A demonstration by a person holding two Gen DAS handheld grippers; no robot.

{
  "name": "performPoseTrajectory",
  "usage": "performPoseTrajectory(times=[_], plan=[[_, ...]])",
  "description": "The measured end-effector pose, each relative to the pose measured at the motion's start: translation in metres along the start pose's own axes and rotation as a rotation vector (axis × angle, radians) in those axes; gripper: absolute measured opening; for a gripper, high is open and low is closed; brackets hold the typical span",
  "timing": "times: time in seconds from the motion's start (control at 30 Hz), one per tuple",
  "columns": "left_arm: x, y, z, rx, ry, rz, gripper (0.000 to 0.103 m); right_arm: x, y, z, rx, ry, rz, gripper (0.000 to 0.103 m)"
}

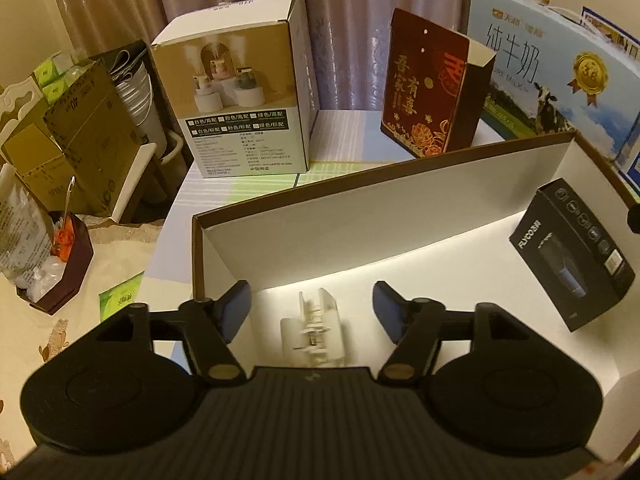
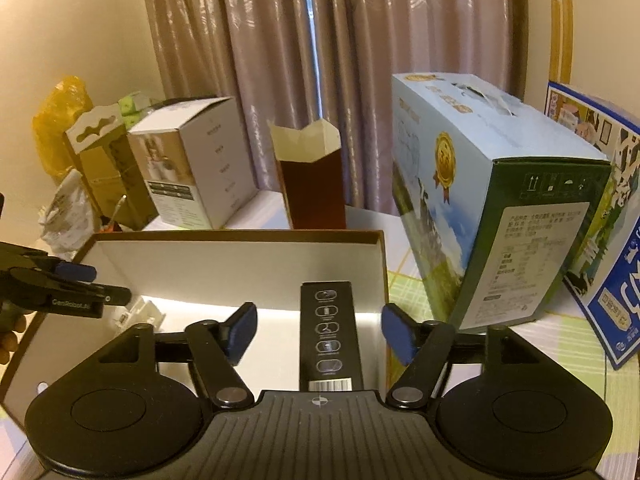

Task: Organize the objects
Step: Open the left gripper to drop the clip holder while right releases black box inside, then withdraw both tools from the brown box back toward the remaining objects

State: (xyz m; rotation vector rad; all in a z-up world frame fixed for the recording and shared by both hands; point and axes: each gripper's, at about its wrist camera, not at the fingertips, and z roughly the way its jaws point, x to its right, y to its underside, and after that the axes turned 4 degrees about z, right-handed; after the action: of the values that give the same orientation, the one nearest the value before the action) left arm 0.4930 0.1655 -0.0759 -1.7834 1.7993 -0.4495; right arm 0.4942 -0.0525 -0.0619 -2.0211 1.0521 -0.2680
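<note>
A shallow brown box with a white lining (image 1: 360, 216) (image 2: 220, 264) lies open on the table. Inside it, a white plastic clip (image 1: 314, 328) (image 2: 140, 312) rests on the floor. My left gripper (image 1: 312, 306) hovers over the clip, open, with the fingers well apart on either side of it. A black product box (image 1: 572, 252) (image 2: 328, 340) lies at the right end of the open box. My right gripper (image 2: 320, 330) is open around it, and neither pad touches it. The left gripper (image 2: 76, 280) shows at the left edge of the right wrist view.
Behind the open box stand a humidifier carton (image 1: 240, 92) (image 2: 188, 176), a dark red gift box (image 1: 424, 88) (image 2: 312, 184) and a large blue milk carton (image 1: 552, 76) (image 2: 480, 208). Another blue carton (image 2: 600, 220) is far right. A dark hexagonal container (image 1: 60, 256) sits left, and curtains hang behind.
</note>
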Motion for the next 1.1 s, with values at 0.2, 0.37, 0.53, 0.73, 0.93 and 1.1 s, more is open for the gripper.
performPoseTrajectory(times=[0.2,0.37,0.53,0.73,0.93,1.1], plan=[[0.000,0.002,-0.021,0.026,0.021,-0.006,0.077,-0.006,0.004,-0.018,0.022,-0.027,-0.012,0.078],[0.001,0.007,-0.048,0.070,0.034,-0.011,0.084,-0.012,0.010,-0.038,0.052,-0.054,-0.015,0.087],[0.007,0.017,-0.085,0.140,0.049,0.017,0.100,-0.017,0.019,-0.065,0.086,-0.072,-0.005,0.097],[0.013,0.033,-0.126,0.195,0.085,0.005,0.102,-0.022,0.029,-0.100,0.118,-0.078,0.013,0.101],[0.020,0.051,-0.164,0.233,0.087,0.005,0.102,-0.025,0.041,-0.133,0.145,-0.059,0.031,0.101],[0.018,0.065,-0.188,0.237,0.108,-0.042,0.102,-0.027,0.051,-0.157,0.157,-0.050,0.055,0.101]])
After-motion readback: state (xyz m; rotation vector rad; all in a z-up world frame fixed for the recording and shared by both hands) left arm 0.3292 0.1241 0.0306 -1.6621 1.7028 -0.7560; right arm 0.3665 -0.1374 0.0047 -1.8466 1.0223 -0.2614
